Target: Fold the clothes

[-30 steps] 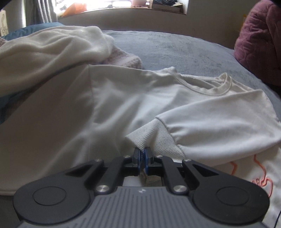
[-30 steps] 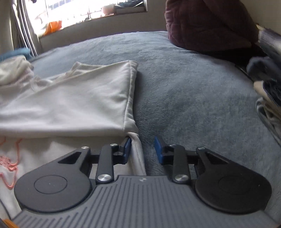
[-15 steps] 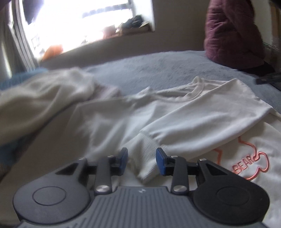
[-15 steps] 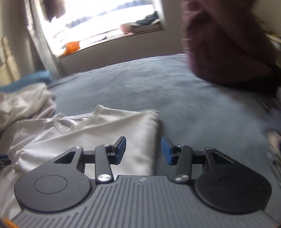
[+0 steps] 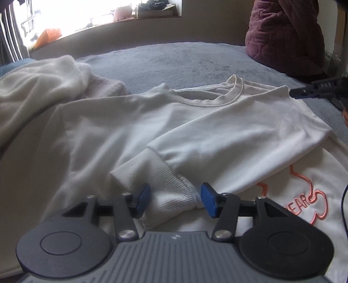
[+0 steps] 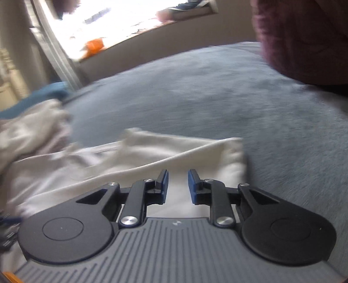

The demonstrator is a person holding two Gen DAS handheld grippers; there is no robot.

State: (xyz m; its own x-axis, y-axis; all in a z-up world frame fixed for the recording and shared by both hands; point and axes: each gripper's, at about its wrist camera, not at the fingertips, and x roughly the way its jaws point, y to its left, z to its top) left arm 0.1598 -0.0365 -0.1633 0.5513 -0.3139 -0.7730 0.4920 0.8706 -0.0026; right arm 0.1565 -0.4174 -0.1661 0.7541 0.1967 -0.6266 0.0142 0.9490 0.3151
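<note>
A white sweatshirt (image 5: 130, 130) with an orange outline print (image 5: 304, 202) lies flat on the grey bed cover (image 5: 184, 58). One sleeve is folded across its chest. The sleeve's ribbed cuff (image 5: 156, 180) lies between the jaws of my left gripper (image 5: 176, 200), which are opening and do not press on it. In the right wrist view my right gripper (image 6: 178, 185) hovers over the sweatshirt's (image 6: 152, 156) shoulder corner. Its jaws are closing, with a gap still between the pads and fabric below them. The right gripper's fingertips (image 5: 304, 92) also show beside the collar side.
A heap of cream clothes (image 5: 32, 91) lies at the left, over a blue cloth (image 6: 43, 93). A maroon quilted garment (image 5: 282, 32) stands at the bed's far right. A bright window sill (image 5: 108, 19) runs behind the bed.
My left gripper has let go of the cuff and spread its jaws. My right gripper has moved from the sweatshirt's lower edge up to its shoulder corner and narrowed its jaws.
</note>
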